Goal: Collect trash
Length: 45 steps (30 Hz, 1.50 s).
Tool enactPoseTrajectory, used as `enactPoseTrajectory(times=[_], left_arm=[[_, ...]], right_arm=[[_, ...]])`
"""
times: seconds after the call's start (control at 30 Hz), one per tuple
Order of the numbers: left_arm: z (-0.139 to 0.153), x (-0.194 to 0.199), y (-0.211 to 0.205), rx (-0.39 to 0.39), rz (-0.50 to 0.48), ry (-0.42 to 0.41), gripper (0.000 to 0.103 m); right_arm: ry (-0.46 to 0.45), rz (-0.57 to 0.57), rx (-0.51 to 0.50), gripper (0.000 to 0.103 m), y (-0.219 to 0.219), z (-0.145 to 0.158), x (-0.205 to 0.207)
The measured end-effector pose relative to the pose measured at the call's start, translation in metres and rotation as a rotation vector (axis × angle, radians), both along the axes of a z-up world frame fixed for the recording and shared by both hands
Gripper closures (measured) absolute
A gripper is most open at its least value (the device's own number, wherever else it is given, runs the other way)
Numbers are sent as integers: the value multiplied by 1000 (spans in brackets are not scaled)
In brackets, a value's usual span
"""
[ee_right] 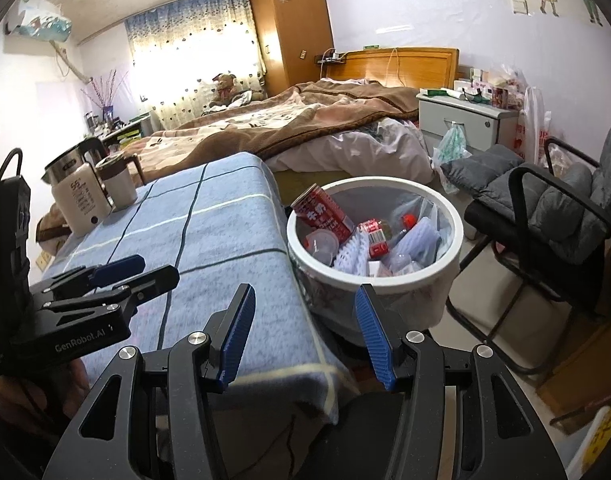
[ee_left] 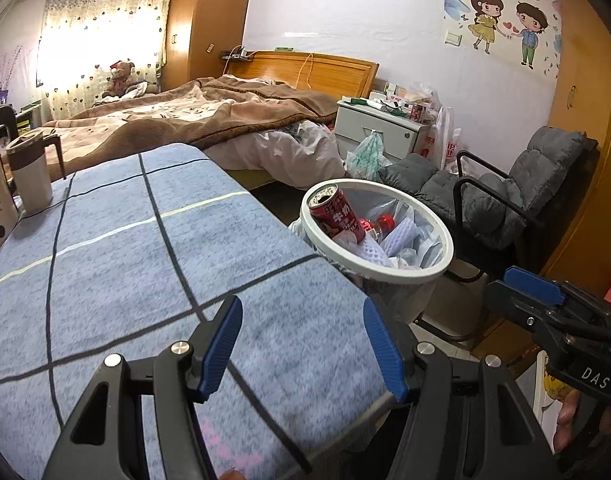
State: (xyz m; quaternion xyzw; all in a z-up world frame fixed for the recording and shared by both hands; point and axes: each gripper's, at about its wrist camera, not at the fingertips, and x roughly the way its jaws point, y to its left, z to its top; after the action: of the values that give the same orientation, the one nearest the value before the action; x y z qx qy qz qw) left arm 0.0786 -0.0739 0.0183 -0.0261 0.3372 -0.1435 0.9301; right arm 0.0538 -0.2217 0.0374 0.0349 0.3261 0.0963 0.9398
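Bedroom scene, largest first. Bench [ee_left: 117, 248] under a blue checked cloth, bare of litter over all the surface in view. At its far left corner, only a cream kettle [ee_right: 81, 204] and a lidded mug [ee_left: 29, 176]; probably belongings, not rubbish.

Just off the bench's right edge, a white-rimmed bin [ee_right: 375, 276] lined with a thin bag, on the floor and touching or nearly touching the hanging cloth. Inside: a red drink can [ee_right: 323, 214] leaning against the rim on the bench side, a plastic bottle with a red cap [ee_right: 389, 232], white foam netting [ee_right: 351, 254], a clear cup. So the trash already gathered, all of it in the bin.

Left tool [ee_left: 303, 350] low over the bench's near edge, fingers parted, nothing between them but cloth below. Right tool [ee_right: 303, 338] over the near right corner, between bench and bin, likewise parted and empty. Each visible at the side of the other's view, empty there too.

Step in hand, as a guess: the end of collecting, or a last check for leftovers. Nothing loose on the bench to pick up.

Next move, most likely: either a look round floor and bench for stray pieces, or both tools to the bin's rim to gather the liner. Thin, slippery plastic there; a firm pinch at the edge needed, and care with the leaning can.
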Motion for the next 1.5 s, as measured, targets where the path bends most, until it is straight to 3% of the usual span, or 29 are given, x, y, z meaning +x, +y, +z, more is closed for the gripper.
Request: enactPoseTrajectory(times=[0.57, 1.5], left_arm=[[1, -35, 4, 10, 22, -17, 38], [-1, -34, 4, 9, 29, -8, 38]], right_arm=[[-10, 26, -18, 50, 10, -1, -23], [-5, 28, -21, 50, 10, -2, -24]])
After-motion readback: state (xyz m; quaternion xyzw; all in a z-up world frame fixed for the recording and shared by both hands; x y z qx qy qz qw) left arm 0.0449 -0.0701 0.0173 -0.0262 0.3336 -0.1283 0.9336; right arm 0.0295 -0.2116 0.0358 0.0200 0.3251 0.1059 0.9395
